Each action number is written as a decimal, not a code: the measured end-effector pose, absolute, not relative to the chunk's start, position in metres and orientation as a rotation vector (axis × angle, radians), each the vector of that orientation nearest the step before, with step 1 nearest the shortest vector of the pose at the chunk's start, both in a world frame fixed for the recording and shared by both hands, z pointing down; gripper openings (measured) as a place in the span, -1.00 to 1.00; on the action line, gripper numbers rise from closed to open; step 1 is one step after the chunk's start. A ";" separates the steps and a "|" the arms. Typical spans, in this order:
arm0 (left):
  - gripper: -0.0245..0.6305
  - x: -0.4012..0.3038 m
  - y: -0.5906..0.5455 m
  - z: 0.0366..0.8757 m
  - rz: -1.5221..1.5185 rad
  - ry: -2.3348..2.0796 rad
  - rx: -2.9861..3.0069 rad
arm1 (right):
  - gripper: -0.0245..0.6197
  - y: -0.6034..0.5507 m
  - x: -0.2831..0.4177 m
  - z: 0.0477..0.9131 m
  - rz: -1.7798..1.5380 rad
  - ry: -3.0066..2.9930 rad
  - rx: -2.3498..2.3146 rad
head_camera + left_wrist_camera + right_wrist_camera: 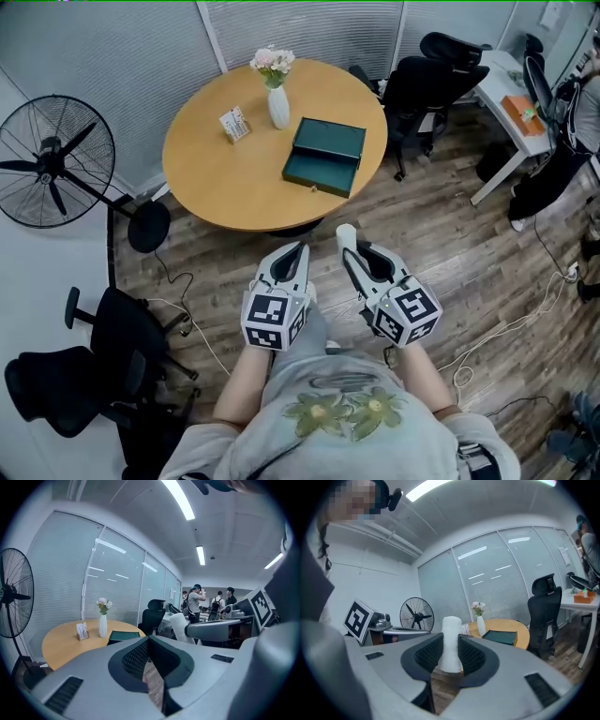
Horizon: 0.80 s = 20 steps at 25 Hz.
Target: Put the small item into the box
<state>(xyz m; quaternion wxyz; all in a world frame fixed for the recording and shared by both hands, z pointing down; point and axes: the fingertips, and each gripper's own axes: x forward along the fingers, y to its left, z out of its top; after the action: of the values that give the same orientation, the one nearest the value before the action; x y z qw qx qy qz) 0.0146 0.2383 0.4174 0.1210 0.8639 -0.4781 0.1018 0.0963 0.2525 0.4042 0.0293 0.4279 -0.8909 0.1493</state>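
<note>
a round wooden table (225, 178) stands on a wood floor (450, 253). on it are a white vase (278, 108) with pink flowers (272, 63) and, just beside the vase, a little card stand (234, 124). a big black fan (52, 161) stands at the left. a black chair (431, 80) is by the table. a white desk (511, 103) holds an orange thing (522, 111). white cables (511, 323) lie on the floor.

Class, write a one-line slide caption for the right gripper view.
Right gripper clamps a white cylinder between its fingers, facing a round table with a green box and flower vase.
</note>
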 end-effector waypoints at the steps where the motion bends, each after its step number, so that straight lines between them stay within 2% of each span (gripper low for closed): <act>1: -0.92 0.013 0.228 0.417 0.294 -1.397 2.522 | -0.60 0.241 0.096 0.404 0.457 -2.743 1.321; 20: -0.92 -0.043 0.025 0.421 0.286 -1.383 2.504 | -0.60 0.021 0.062 0.383 0.380 -2.728 1.396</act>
<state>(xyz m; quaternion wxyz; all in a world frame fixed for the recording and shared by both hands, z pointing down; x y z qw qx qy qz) -0.0433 0.0248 0.4211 0.1327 0.8633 -0.4769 0.0987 0.0616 0.0213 0.3829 0.0267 0.4519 -0.8832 0.1230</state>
